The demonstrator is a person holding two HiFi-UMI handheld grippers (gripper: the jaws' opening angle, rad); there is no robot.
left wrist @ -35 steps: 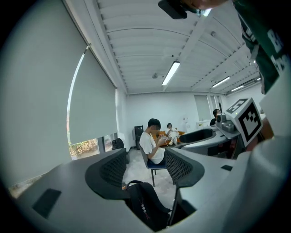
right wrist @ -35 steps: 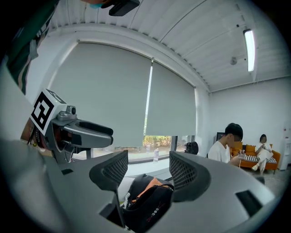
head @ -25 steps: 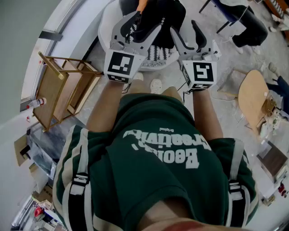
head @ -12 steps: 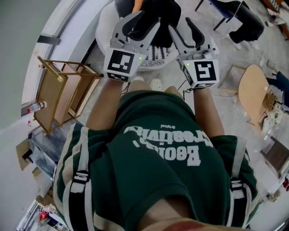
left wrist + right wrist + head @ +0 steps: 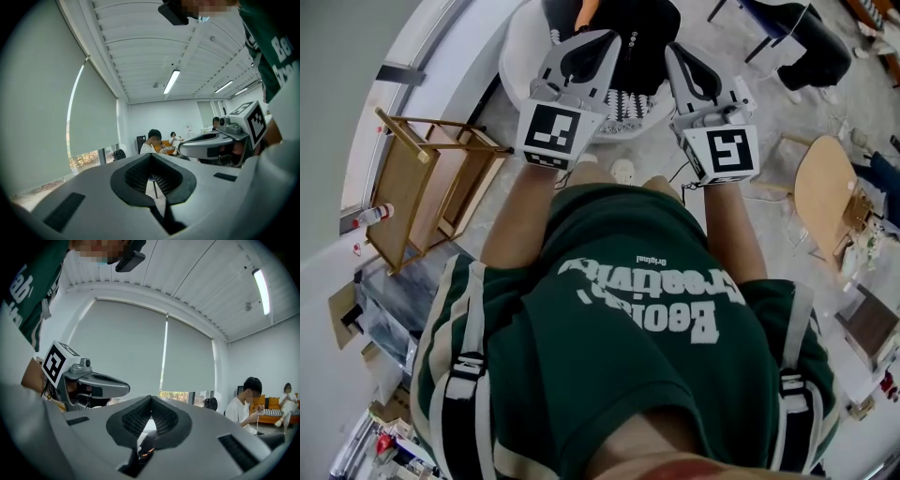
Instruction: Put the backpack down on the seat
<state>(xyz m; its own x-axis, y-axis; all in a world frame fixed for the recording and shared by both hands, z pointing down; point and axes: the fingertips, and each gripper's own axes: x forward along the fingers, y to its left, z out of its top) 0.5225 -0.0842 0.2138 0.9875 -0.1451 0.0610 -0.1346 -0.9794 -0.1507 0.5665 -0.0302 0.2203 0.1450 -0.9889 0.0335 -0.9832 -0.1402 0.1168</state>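
Both claws are pressed together. The left gripper (image 5: 151, 155) and the right gripper (image 5: 151, 398) have just been closing their jaws. Each pair now meets tip to tip, with nothing pinched between. Held side by side out in front of the person's green shirt (image 5: 628, 337), they hover above the black backpack (image 5: 639, 52). It lies on the white round seat (image 5: 517, 58), set back from its near edge. A black-and-white patterned cushion (image 5: 623, 111) covers that near edge. A wooden rack (image 5: 422, 187) stands off the seat's left side.
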